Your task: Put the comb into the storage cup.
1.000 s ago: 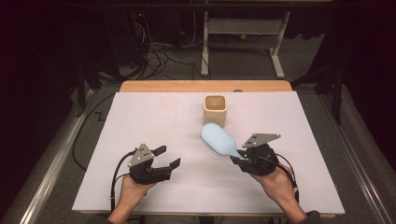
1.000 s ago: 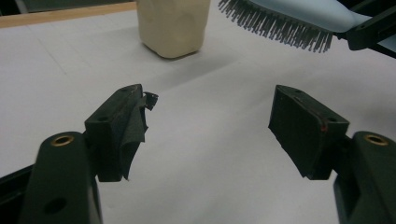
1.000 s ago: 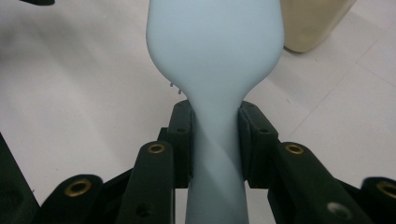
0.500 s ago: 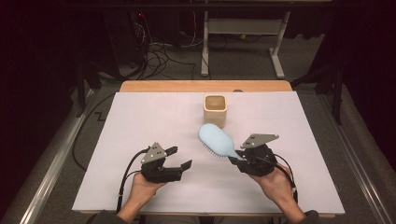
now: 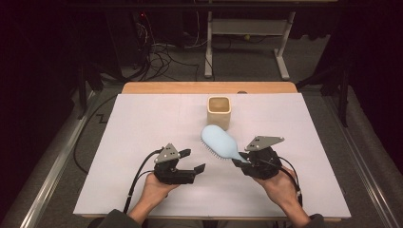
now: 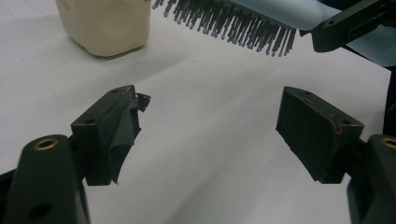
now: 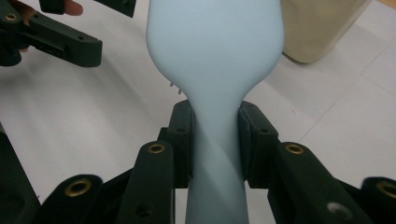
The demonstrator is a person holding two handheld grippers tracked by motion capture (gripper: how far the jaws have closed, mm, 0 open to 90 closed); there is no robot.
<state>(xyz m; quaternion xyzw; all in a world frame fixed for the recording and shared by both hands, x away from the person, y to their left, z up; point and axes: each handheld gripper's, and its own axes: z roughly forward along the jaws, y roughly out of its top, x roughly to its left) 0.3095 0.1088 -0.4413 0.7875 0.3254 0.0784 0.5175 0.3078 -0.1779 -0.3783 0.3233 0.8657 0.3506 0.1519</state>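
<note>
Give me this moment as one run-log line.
right gripper: shut on hairbrush handle, bristles down | left gripper: jaws just opening, nothing between | cup: upright beyond brush

Wooden table (image 5: pixel 209 87) under white sheet (image 5: pixel 142 123); cream cup (image 5: pixel 219 112) standing on sheet.

My left gripper (image 5: pixel 197 168) hangs level with jaws spread and just opening, nothing between them, while my right gripper (image 5: pixel 237 163), facing it, stands clamped tight, hand (image 5: pixel 280 187) behind.
</note>
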